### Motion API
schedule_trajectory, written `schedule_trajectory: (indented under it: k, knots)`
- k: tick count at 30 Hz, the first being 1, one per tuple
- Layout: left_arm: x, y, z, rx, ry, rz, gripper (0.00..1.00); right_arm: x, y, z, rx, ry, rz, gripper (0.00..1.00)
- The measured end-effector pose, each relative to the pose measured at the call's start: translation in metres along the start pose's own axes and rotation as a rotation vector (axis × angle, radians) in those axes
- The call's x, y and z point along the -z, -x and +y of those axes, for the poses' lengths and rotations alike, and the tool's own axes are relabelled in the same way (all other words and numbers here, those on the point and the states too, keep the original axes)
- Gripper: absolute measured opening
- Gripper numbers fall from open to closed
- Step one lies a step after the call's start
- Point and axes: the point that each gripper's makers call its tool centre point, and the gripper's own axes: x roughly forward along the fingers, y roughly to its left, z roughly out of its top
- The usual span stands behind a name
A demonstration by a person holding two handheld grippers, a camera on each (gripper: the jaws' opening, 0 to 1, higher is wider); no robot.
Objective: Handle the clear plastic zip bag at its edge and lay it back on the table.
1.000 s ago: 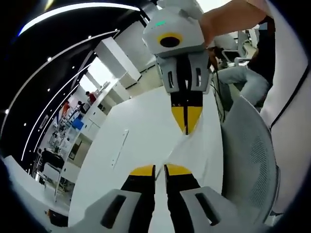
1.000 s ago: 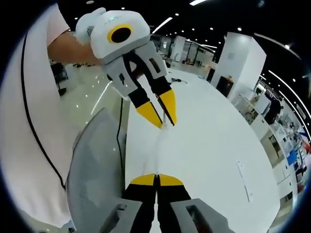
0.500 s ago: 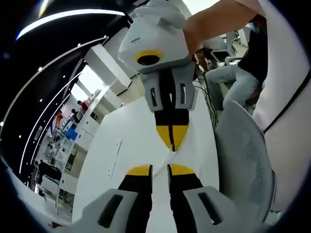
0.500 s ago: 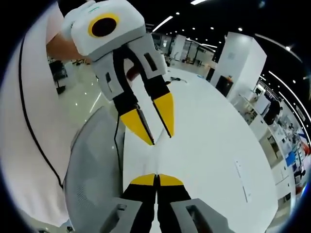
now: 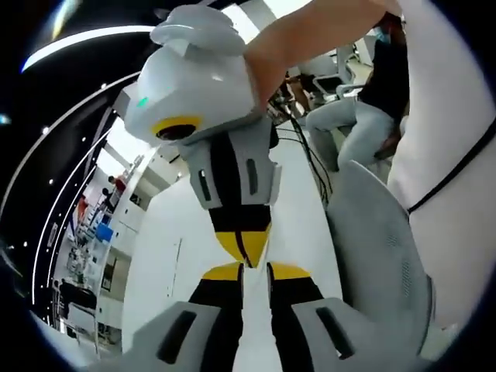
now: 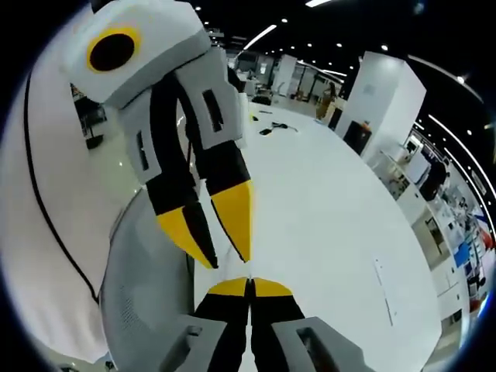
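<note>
Grippers closed in tip to tip since earlier frames.

Left gripper view: left gripper [image 5: 254,270] jaws slightly parted; right gripper [image 5: 242,246] pressed together, touching ahead.

Right gripper view: right gripper [image 6: 249,285] pressed together, left gripper [image 6: 222,232] spread. Bag too clear to place (presumably between tips), table [image 6: 333,217] beyond.

It was an open-plan office or lab: a long white tabletop [image 6: 333,217], mesh office chair [image 5: 372,240], strip ceiling lights [image 6: 260,37], distant shelving.
</note>
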Motion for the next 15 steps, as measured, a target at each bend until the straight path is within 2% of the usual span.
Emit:
schedule_trajectory:
  k: [5, 10, 15]
  knots:
    - [0.004, -0.003, 0.000, 0.006, -0.021, 0.028, 0.08, -0.002, -0.001, -0.002, 0.003, 0.000, -0.001, 0.00]
    - [0.011, -0.008, -0.006, 0.030, -0.067, 0.083, 0.08, -0.004, -0.002, -0.001, 0.001, -0.005, -0.012, 0.00]
    - [0.017, -0.011, -0.006, 0.041, -0.058, 0.114, 0.08, -0.004, -0.004, 0.000, -0.007, 0.000, -0.004, 0.00]
